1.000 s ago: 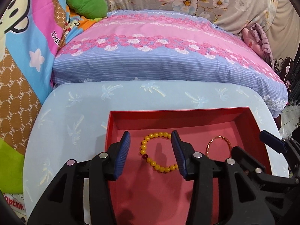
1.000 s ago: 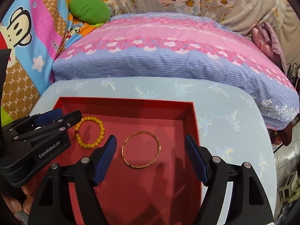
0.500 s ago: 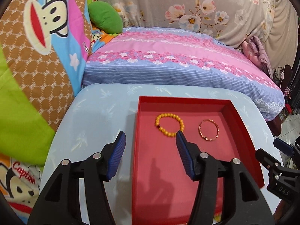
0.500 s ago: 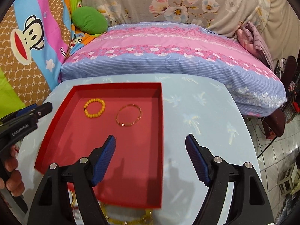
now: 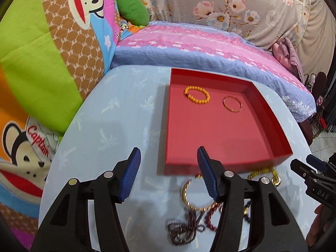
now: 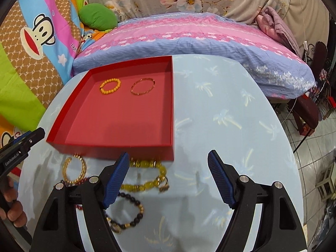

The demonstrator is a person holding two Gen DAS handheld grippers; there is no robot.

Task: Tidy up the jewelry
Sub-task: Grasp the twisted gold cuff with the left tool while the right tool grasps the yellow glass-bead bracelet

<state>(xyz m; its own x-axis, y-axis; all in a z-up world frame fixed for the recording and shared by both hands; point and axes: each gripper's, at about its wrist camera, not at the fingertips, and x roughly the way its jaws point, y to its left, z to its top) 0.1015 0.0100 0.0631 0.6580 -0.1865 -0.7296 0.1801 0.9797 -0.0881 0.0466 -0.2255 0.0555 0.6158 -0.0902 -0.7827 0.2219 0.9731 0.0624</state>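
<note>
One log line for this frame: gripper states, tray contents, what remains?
left hand-held gripper open | right hand-held gripper open | red tray: yellow bead bracelet, gold bangle | loose jewelry outside

A round table point(image 6: 226, 109) draped in pale blue cloth with a palm-tree print carries a shallow red square tray point(image 6: 172, 109). Just beside the tray's near edge, loose jewellery lies on the cloth: a gold chain bracelet point(image 6: 74, 171), a yellow bead bracelet point(image 6: 145, 175) and a dark bead bracelet point(image 6: 131, 214).

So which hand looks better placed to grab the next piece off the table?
Probably the right gripper: its open fingers hover beside the yellow bracelet, just below the red tray. The left gripper hangs over bare cloth.
</note>
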